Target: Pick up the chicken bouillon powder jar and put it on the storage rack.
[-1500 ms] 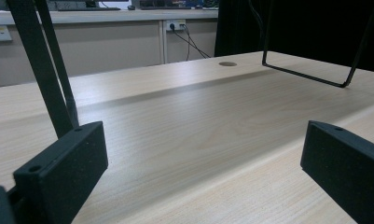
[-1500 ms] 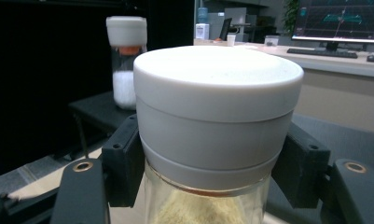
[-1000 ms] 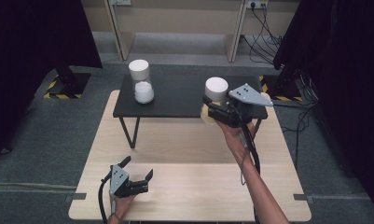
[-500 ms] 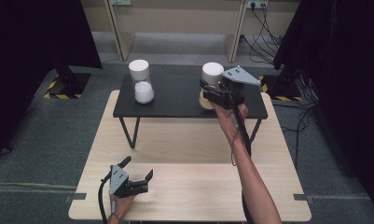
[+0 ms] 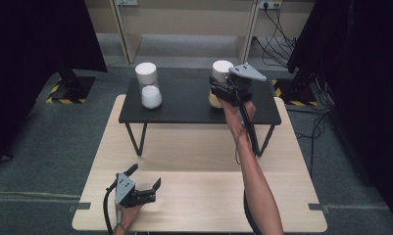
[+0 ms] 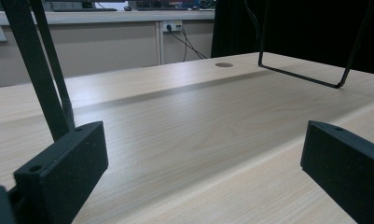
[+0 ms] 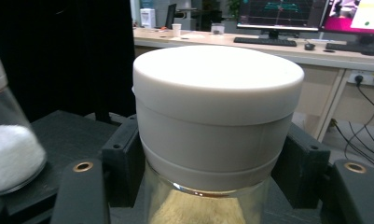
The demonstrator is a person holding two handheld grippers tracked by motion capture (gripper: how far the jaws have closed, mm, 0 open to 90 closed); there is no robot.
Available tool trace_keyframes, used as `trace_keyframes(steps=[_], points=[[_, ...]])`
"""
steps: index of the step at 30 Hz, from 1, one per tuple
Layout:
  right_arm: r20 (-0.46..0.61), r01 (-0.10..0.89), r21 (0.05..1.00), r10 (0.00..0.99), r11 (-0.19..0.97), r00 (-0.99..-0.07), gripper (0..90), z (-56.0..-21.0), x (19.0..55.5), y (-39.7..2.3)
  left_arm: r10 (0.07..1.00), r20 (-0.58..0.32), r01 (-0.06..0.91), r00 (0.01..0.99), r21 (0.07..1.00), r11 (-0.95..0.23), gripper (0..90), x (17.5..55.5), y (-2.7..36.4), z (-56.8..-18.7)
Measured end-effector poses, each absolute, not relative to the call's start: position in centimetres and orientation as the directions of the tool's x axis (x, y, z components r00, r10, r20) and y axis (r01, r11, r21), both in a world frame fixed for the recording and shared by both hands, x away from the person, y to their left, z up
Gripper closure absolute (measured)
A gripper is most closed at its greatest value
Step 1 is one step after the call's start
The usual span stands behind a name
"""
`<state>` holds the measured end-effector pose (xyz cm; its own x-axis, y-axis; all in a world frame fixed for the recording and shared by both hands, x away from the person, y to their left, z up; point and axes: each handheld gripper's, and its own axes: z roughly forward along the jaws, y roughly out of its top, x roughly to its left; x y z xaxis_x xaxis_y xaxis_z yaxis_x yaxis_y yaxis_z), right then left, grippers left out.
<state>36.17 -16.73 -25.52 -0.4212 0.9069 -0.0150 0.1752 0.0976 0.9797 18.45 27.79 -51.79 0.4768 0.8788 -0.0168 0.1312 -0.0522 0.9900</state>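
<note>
Jar with cream-coloured contents (image 5: 219,83), clamped by the right gripper (image 5: 222,93) above the right half of the black side table (image 5: 184,105), toward its rear edge. In the right gripper view the two black jaws press on opposite sides of the jar's wide white lid (image 7: 217,93), just above the glass body, where a pale yellow-beige filling (image 7: 194,207) shows; whether the jar's base touches the black top cannot be told. Left to right across the high view: the left gripper (image 5: 144,181) lies low over the wooden tabletop (image 5: 194,156) near its front left corner, jaws spread wide with nothing between them; the left gripper view shows bare wood grain between the two black pads (image 6: 63,172). A second jar (image 5: 148,85), white-lidded and part-filled with white granules, stands upright near the rear left corner of the black side table, well apart from the held jar. The person's right forearm (image 5: 253,171) reaches from the front edge of the tabletop up to the right gripper, whose grey three-cornered plate (image 5: 247,72) sits on top.
</note>
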Motion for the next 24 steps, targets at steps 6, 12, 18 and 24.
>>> trace_keyframes(steps=[6,12,18,24], points=[[-0.017,0.185,0.978,0.916,0.099,-0.400,34.7,-25.6,36.9,-16.3,0.878,-0.016,0.131,0.478,0.990,-0.054,0.0,18.5,27.8,-51.8],[-0.007,0.184,0.979,0.923,0.084,-0.384,34.7,-25.7,37.2,-16.1,0.877,-0.014,0.131,0.480,0.990,-0.055,0.0,18.5,27.8,-51.8],[-0.017,0.183,0.979,0.926,0.093,-0.378,34.7,-26.0,37.3,-15.7,0.878,-0.014,0.131,0.479,0.990,-0.056,0.0,18.5,27.8,-51.8],[-0.022,0.182,0.979,0.928,0.096,-0.372,34.6,-26.3,37.4,-15.5,0.878,-0.015,0.131,0.479,0.990,-0.055,0.0,18.5,27.8,-51.8]])
